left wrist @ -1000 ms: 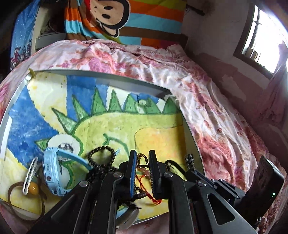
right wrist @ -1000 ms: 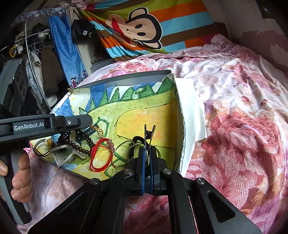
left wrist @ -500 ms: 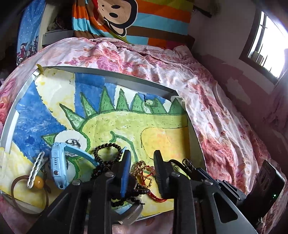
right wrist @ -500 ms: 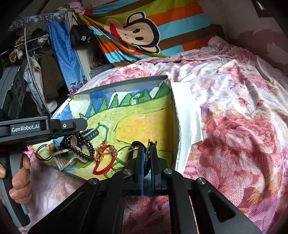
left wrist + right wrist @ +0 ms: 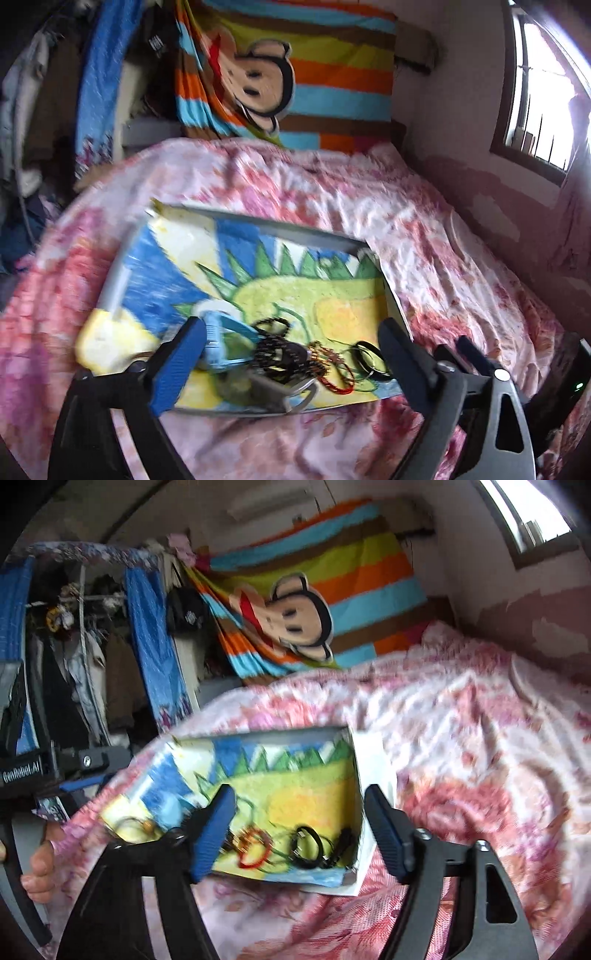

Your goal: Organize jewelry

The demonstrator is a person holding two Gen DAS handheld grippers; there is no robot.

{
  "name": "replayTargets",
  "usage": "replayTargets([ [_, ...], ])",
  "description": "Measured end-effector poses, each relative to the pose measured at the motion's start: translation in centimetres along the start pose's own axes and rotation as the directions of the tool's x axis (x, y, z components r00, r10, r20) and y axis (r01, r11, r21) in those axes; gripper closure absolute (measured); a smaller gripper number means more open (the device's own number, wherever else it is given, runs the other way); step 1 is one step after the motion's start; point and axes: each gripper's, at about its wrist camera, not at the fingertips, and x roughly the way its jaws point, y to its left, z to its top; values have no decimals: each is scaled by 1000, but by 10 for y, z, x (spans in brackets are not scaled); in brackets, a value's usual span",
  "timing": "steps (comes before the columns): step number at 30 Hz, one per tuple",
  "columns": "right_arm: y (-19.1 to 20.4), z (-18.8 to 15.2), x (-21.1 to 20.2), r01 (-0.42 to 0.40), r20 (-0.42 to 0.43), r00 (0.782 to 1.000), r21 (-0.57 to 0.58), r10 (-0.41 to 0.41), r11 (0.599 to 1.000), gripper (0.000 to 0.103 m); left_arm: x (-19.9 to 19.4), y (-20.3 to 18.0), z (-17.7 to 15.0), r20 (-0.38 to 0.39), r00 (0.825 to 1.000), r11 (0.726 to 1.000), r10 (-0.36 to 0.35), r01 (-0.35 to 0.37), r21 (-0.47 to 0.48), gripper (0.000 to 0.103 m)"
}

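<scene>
A flat tray with a painted dinosaur picture (image 5: 332, 306) lies on the bed and also shows in the right wrist view (image 5: 295, 779). Jewelry sits along its near edge: a blue watch (image 5: 218, 343), black bead bracelets (image 5: 277, 350), a red cord bracelet (image 5: 336, 380), black rings (image 5: 369, 360). The right wrist view shows the red bracelet (image 5: 253, 849) and the black rings (image 5: 308, 845). My left gripper (image 5: 291, 350) is open wide and empty, raised above the jewelry. My right gripper (image 5: 299, 821) is open wide and empty, raised above the tray's near right corner.
The tray rests on a pink floral bedsheet (image 5: 424, 229). A striped monkey blanket (image 5: 280, 85) hangs at the head. A window (image 5: 543, 85) is on the right wall. A clothes rack (image 5: 74, 657) stands left of the bed. White paper (image 5: 375, 760) lies under the tray's right edge.
Both grippers have opened wide and pulled back and up from the tray. The right gripper has let go of the small black clip it held. Both views are blurred by motion.
</scene>
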Motion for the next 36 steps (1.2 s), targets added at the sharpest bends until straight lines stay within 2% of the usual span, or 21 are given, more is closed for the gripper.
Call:
replayTargets([
  [1, 4, 3, -11, -2, 29, 1000, -4, 2, 1000, 28, -10, 3, -2, 26, 1000, 1000, 9, -9, -4, 1],
  [5, 13, 9, -47, 15, 112, 994, 1, -15, 1000, 11, -49, 13, -7, 90, 995, 999, 35, -33, -25, 0],
  [10, 26, 13, -82, 34, 152, 988, -6, -33, 999, 2, -94, 22, -15, 150, 985, 997, 81, -81, -10, 0],
  [16, 59, 14, -120, 26, 154, 988, -101, -10, 995, 1, -135, 33, -31, 183, 977, 994, 113, -112, -14, 0],
  [25, 98, -5, -170, 9, 120, 993, -145, 9, 989, 2, -188, 59, -62, 215, 963, 986, 164, -161, -30, 0],
  [36, 115, -37, -199, 54, 129, 991, -165, -33, 985, 2, -213, 75, -103, 219, 951, 974, 219, -225, 2, 0],
])
